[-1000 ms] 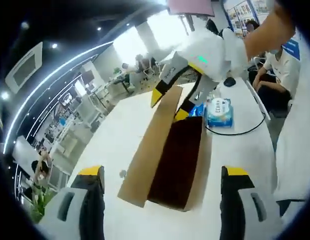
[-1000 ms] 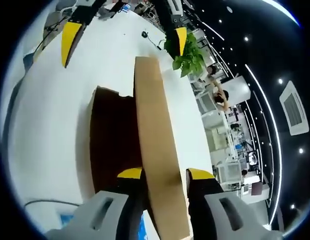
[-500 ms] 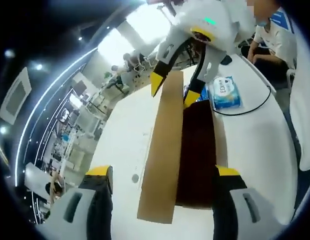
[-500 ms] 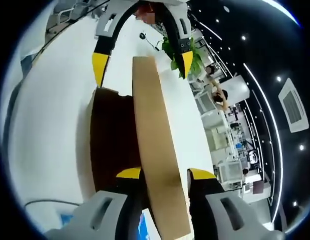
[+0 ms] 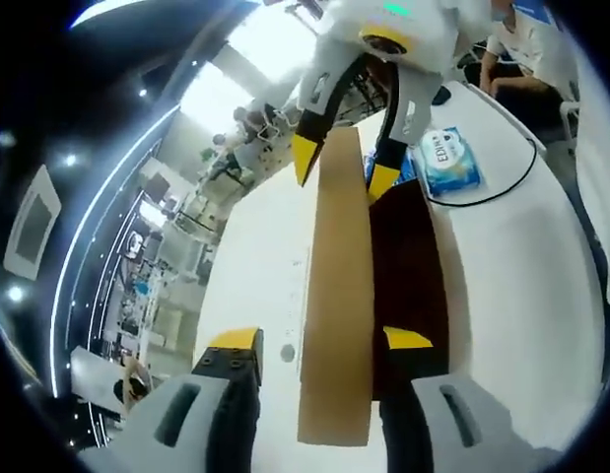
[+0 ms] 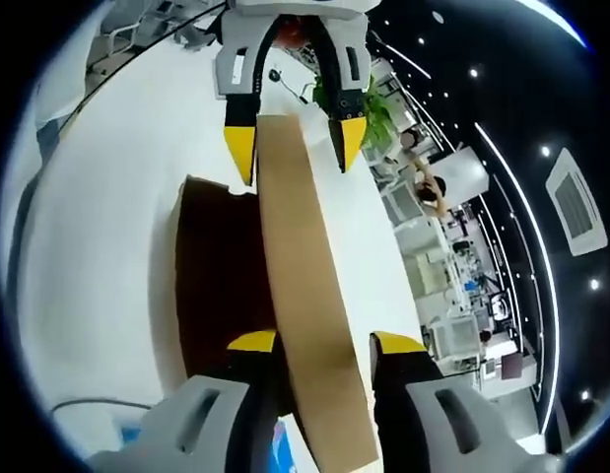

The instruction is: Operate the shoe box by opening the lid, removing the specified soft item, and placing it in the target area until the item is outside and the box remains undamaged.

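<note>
The brown cardboard shoe box lid (image 5: 336,286) stands raised on edge along the dark maroon box interior (image 5: 408,246). No separate soft item can be told apart inside. My left gripper (image 5: 319,341) is open, with its jaws straddling the lid's near end and small gaps on both sides. My right gripper (image 5: 344,169) straddles the lid's far end. In the right gripper view the lid (image 6: 297,266) runs between the jaws of my right gripper (image 6: 325,343), which is shut on it. The left gripper (image 6: 293,144) sits at the other end, beside the box interior (image 6: 218,286).
The box lies on a white table (image 5: 511,286). A blue tissue pack (image 5: 450,163) and a black cable (image 5: 502,187) lie beyond the box. A green plant (image 6: 381,116) stands at the table's end. A seated person (image 5: 526,59) is nearby.
My left gripper has moved up to the lid's near end and its jaws have narrowed around it. The right gripper's jaws have stayed on the lid, which remains upright.
</note>
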Available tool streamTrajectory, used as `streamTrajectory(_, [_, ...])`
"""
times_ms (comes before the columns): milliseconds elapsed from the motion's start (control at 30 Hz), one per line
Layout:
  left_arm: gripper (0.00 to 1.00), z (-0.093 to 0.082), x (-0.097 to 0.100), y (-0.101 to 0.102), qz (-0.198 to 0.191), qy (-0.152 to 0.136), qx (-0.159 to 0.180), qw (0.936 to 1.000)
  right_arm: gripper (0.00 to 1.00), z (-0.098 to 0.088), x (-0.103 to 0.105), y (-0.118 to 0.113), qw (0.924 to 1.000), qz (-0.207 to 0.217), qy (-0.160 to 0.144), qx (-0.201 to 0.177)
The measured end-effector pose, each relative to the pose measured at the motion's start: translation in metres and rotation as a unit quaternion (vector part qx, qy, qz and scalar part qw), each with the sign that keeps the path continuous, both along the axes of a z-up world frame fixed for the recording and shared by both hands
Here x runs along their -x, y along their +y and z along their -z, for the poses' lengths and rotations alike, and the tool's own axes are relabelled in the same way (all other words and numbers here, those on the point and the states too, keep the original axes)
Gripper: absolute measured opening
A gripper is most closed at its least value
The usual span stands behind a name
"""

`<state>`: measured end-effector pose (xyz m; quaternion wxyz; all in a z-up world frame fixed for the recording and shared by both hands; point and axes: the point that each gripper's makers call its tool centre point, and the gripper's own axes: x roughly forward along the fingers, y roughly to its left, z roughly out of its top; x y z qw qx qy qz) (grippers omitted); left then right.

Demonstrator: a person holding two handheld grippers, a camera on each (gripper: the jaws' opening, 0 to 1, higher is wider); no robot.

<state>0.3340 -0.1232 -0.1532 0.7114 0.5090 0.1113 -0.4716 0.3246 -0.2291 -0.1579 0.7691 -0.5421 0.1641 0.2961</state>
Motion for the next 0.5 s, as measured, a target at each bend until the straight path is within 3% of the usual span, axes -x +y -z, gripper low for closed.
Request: streamTrajectory(500, [0.3,0.011,0.001,0.002,0.008,-0.002,-0.026,0.9996,0.36,-0.001,0.002,0.0,0.9999,0.013,-0.005,-0.004])
